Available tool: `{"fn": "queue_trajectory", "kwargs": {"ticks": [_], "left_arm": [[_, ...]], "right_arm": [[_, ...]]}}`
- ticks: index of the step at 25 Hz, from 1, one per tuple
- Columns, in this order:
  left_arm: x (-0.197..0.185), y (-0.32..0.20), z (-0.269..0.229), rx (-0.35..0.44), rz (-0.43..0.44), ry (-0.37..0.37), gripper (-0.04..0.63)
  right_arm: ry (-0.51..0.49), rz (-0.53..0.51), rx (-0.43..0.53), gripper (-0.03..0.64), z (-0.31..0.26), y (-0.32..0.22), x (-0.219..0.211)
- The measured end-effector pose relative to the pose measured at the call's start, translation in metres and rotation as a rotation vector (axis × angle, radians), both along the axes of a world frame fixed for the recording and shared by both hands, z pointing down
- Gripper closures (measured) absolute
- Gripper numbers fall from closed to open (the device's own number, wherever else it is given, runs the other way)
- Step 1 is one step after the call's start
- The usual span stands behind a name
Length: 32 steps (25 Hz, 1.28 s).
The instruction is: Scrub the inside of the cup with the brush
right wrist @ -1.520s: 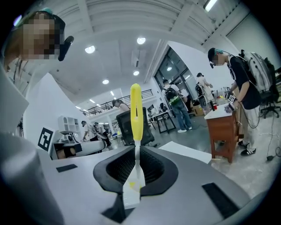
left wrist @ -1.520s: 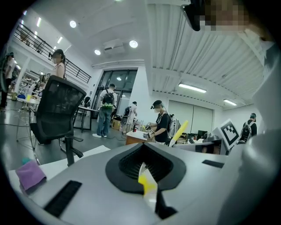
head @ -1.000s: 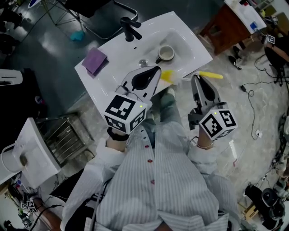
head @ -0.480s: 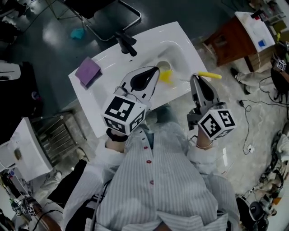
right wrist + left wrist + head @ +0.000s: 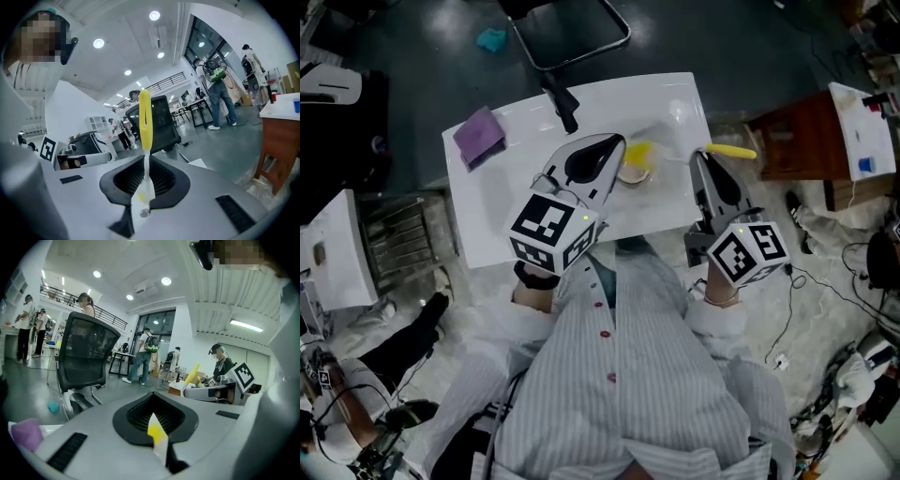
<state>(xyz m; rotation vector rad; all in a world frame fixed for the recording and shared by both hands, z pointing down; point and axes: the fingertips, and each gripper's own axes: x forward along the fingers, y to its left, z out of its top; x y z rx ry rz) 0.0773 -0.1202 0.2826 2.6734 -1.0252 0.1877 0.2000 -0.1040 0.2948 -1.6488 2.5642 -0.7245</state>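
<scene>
Head view: left hand-held gripper [image 5: 617, 145], right hand-held gripper [image 5: 701, 159] both clamp brush [image 5: 731, 151]; cup [image 5: 633, 175] near.

Head view steeply down over sink [image 5: 497, 187], gripper views level, both catching chair [image 5: 86, 352]

Left tool [image 5: 623, 142] and right tool [image 5: 702, 159] hover abreast, jaws clamped.

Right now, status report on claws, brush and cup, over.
Right claw shut on brush, handle up. Left claw shut on yellow-tipped white piece. Cup in sink, not held, partly hidden by left claw.
</scene>
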Motion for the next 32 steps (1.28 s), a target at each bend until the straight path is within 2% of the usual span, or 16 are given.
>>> {"fn": "queue_trajectory", "kwargs": {"ticks": [7, 11, 22, 32], "left_arm": [[-0.006, -0.011, 0.026, -0.047, -0.111, -0.065, 0.586], [-0.01, -0.015, 0.039, -0.078, -0.13, -0.084, 0.586], [-0.006, -0.024, 0.077, -0.133, -0.085, -0.15, 0.586], [-0.003, -0.015, 0.155, -0.223, 0.011, -0.281, 0.586]], "right_arm": [[0.004, -0.139, -0.035, 0.56, 0.014, -0.029, 0.001], [0.003, -0.168, -0.047, 0.56, 0.02, -0.038, -0.003], [0.015, -0.171, -0.103, 0.56, 0.041, -0.049, -0.008], [0.031, -0.169, -0.14, 0.56, 0.069, -0.054, -0.003]]}}
